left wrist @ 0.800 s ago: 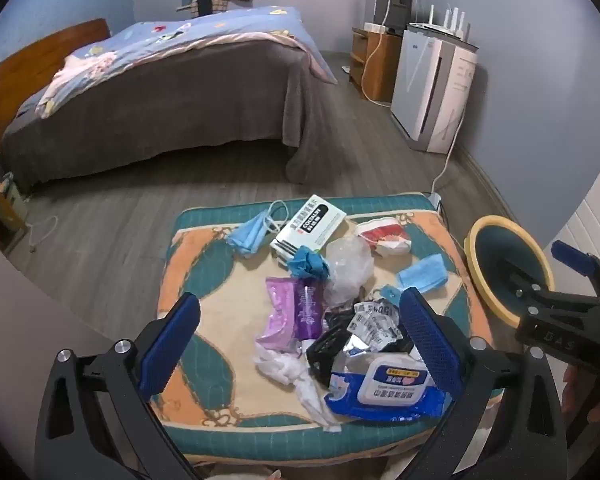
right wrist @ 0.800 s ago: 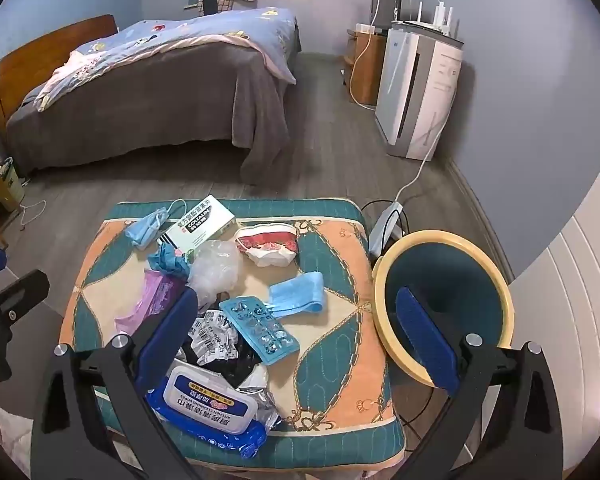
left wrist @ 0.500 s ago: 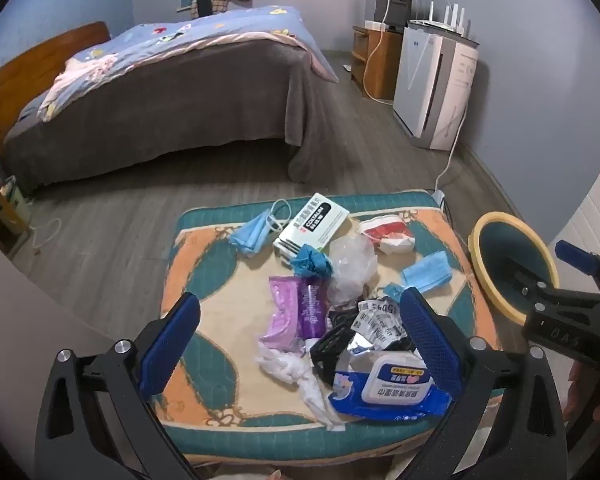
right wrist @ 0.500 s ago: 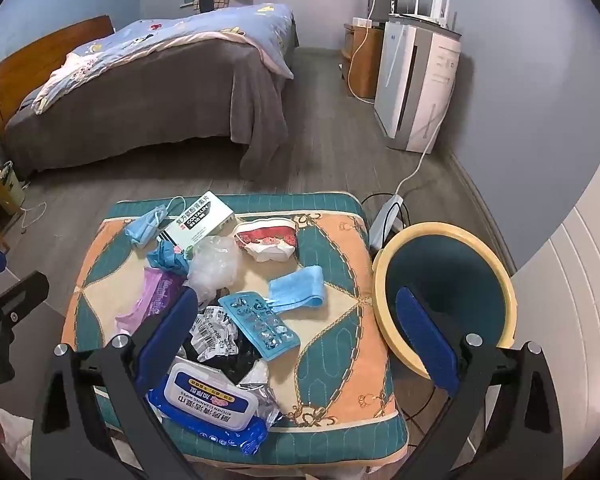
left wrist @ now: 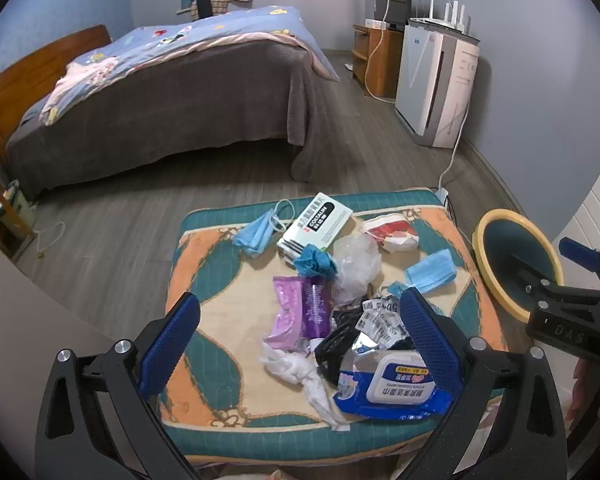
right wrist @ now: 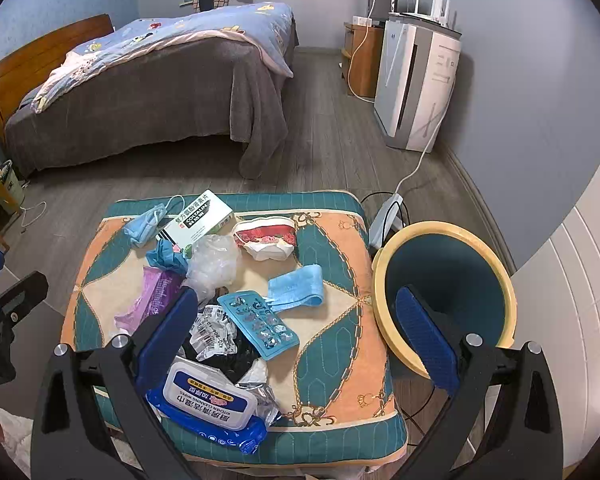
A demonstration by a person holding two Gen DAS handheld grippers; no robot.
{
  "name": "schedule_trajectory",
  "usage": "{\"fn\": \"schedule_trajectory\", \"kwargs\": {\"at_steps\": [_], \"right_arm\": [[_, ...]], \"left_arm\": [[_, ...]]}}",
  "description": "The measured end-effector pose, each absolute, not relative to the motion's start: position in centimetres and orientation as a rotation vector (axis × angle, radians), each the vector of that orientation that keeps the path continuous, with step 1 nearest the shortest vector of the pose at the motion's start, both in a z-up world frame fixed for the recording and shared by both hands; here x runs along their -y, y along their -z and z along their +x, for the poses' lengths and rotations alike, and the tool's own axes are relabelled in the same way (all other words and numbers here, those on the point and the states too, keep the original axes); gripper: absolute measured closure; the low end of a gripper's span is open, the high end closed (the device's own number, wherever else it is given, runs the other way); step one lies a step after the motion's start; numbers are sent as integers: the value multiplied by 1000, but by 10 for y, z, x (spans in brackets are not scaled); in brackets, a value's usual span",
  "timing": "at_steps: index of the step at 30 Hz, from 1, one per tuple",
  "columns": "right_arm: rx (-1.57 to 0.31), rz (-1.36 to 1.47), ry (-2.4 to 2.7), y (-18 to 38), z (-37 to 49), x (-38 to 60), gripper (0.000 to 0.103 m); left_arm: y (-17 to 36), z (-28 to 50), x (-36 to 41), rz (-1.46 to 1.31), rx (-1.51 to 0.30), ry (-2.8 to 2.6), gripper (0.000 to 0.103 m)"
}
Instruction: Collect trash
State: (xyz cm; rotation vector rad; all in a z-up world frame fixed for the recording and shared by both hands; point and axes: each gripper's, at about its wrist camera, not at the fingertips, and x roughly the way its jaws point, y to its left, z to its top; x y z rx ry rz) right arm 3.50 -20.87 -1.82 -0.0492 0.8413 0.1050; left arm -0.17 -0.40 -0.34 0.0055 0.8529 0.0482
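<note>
Trash lies on a patterned cushion (left wrist: 220, 320) (right wrist: 340, 344): a wet-wipes pack (left wrist: 396, 388) (right wrist: 210, 400), a purple wrapper (left wrist: 300, 316) (right wrist: 156, 296), a white medicine box (left wrist: 316, 222) (right wrist: 198, 220), blue face masks (left wrist: 430, 272) (right wrist: 296, 284), a blister pack (right wrist: 258, 322), clear plastic (left wrist: 354, 268) (right wrist: 214, 266) and crumpled tissue (left wrist: 300, 372). A yellow-rimmed bin (left wrist: 516, 260) (right wrist: 448, 288) stands to the cushion's right. My left gripper (left wrist: 298, 340) hovers open above the near pile. My right gripper (right wrist: 296, 338) hangs open over the cushion's right side and the bin's edge. Neither holds anything.
A bed (left wrist: 160, 92) with a grey cover fills the far left. A white appliance (left wrist: 436, 84) and a wooden cabinet (left wrist: 374, 60) stand along the right wall, with a cable and power strip (right wrist: 388, 216) on the floor behind the bin.
Both wrist views have shifted only slightly; the trash on the cushion lies where it was and both grippers stay open.
</note>
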Motion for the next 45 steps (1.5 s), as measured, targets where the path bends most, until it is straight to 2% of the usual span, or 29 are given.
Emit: {"fn": "schedule_trajectory", "kwargs": {"at_steps": [45], "right_arm": [[-846,-73,-96,18,35,208,5]], "left_arm": [[3,-1,3,10,-856,-50,4]]}}
